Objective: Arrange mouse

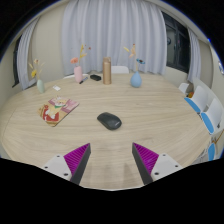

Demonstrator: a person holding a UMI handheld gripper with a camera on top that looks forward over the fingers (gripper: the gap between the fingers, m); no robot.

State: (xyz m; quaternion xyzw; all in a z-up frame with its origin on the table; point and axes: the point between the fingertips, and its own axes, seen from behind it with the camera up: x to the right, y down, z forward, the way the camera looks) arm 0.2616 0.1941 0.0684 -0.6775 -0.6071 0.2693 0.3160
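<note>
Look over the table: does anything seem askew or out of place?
Only mildly: the dark mouse sits alone mid-table, turned at an angle, beyond the open tongs. The vases stand upright; nothing looks spilled or damaged.

The tool [112, 160] is seen from its own camera, with its two fingers reaching forward and set wide apart, so that a broad gap is left between them. Nothing is gripped or touched by either finger, and each tip is seen as a dark, narrow wedge. A magenta pad [77, 157] is carried on the inner face of the left finger and a matching pad [148, 157] on the inner face of the right, both turned inward toward the gap.
</note>
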